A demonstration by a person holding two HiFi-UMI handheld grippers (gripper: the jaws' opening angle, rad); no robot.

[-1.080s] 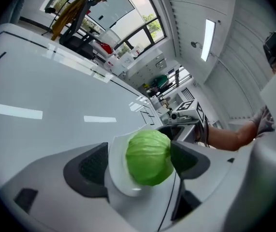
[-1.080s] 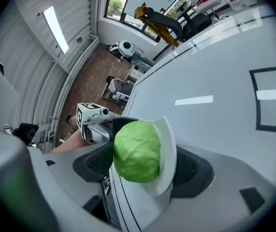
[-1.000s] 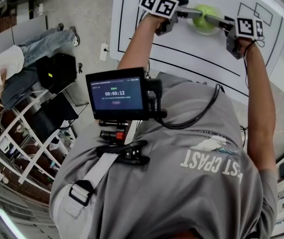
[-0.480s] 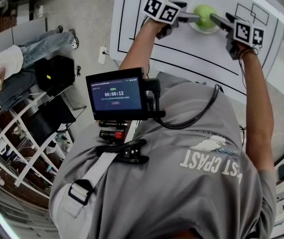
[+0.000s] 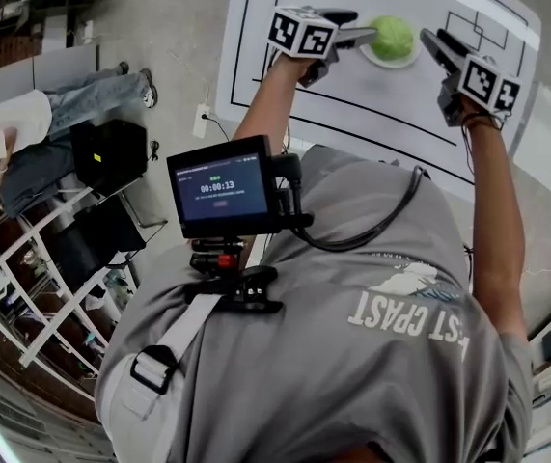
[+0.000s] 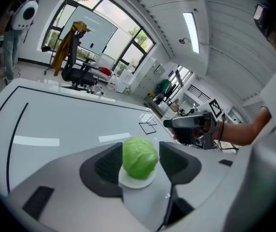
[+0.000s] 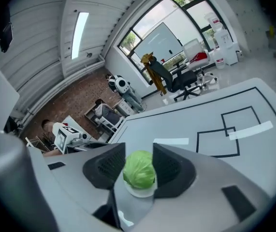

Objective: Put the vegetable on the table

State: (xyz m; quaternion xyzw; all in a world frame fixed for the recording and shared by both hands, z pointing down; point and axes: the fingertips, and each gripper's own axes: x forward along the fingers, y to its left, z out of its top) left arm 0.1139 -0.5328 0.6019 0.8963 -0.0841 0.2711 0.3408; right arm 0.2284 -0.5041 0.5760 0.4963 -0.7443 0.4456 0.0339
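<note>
The cabbage (image 5: 392, 38) sits on a small white plate (image 5: 387, 61) towards the far side of the white table (image 5: 352, 104). The table is marked with long black lines (image 5: 371, 133) that run near its edges. A pair of overlapping squares (image 7: 222, 132) is drawn at its right, and pale tape strips (image 6: 36, 141) lie flat on it.

The left gripper (image 5: 366, 35) is just beside the plate on the left. The right gripper (image 5: 433, 42) is near it on the right, a little apart. Both point at the cabbage. Each pair of jaws has just been closing and now stands at a middling gap. They grip nothing. In each gripper view the cabbage shows through the gap, but it lies beyond the tips.

Around the table is a grey floor (image 5: 169, 27) with a power strip (image 5: 202, 99) close to the table's left edge. A seated person (image 5: 24, 133) and white racks (image 5: 43, 287) are further left. Tall windows (image 6: 99, 25) fill one wall, with an office chair (image 6: 77, 74) in front draped with a yellow jacket (image 6: 70, 45). A strip light (image 6: 191, 30) runs along the ribbed white ceiling. The right gripper view shows a brick wall (image 7: 75, 100). A small monitor (image 5: 222, 193) hangs at the person's chest.
</note>
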